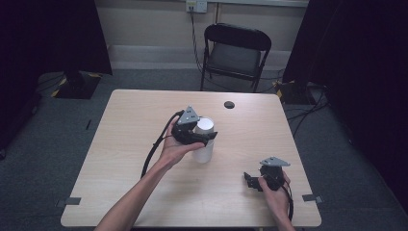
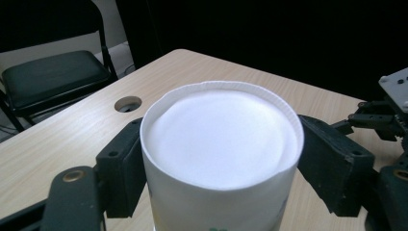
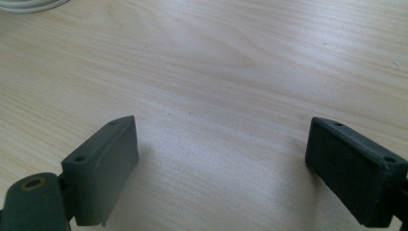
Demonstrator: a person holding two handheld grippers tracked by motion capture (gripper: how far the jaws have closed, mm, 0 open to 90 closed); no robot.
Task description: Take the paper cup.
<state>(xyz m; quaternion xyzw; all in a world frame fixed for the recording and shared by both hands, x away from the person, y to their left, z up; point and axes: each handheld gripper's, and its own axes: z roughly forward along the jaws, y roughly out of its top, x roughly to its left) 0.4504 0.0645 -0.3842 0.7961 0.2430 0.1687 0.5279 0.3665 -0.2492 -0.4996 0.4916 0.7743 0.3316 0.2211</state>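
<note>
A white paper cup [image 1: 203,153] stands upright near the middle of the light wooden table [image 1: 134,144]. My left gripper [image 1: 206,136] reaches it from the left, level with its upper part. In the left gripper view the cup [image 2: 221,139] sits between the two black pads [image 2: 122,163], which touch its wall on both sides just under the rim. My right gripper [image 1: 250,180] rests low at the table's front right, apart from the cup. Its jaws stand wide open [image 3: 221,163] over bare wood with nothing between them. It also appears far right in the left gripper view [image 2: 385,110].
A round cable hole [image 1: 229,104] lies in the table behind the cup. A black folding chair [image 1: 235,48] stands beyond the far edge. Dark curtains hang at both sides. A white cable [image 3: 29,4] crosses the top left corner of the right gripper view.
</note>
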